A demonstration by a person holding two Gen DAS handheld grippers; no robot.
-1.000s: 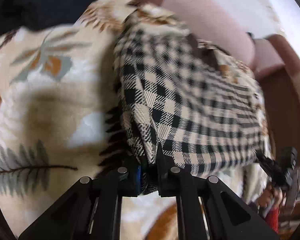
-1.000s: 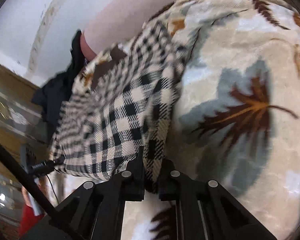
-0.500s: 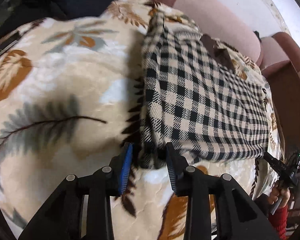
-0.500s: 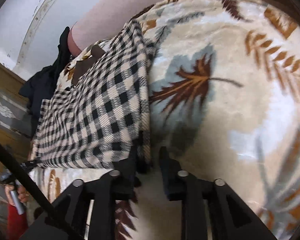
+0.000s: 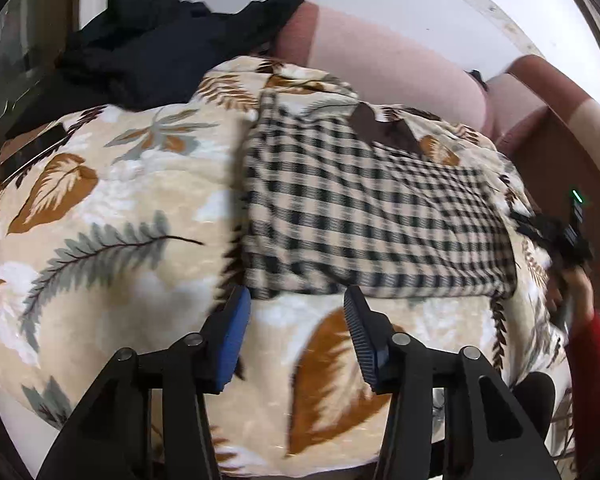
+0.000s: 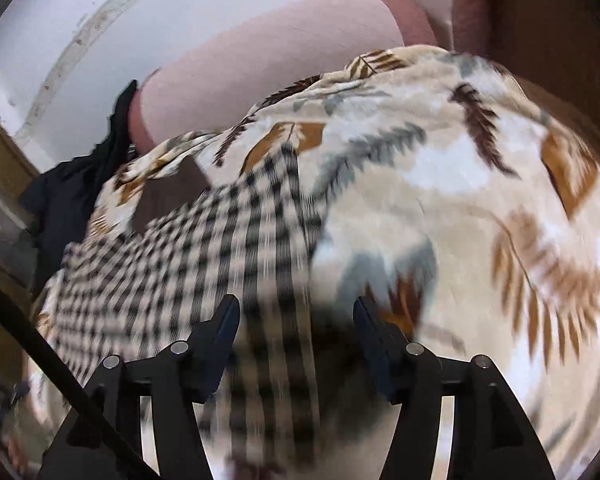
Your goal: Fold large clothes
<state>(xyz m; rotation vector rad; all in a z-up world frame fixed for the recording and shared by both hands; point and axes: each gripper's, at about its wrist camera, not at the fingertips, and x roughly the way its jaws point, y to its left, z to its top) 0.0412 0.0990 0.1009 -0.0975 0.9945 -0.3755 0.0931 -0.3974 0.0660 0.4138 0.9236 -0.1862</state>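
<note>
While the checked garment (image 5: pixel 364 216) lay folded flat on the leaf-print blanket (image 5: pixel 112 208), we found the left gripper (image 5: pixel 296 312) with jaws apart, just opened, its near hem beyond the tips and nothing between the pads. Our right gripper (image 6: pixel 296 320) likewise stood spread, having just opened, over the garment's blurred corner, pads clear of the cloth.
</note>
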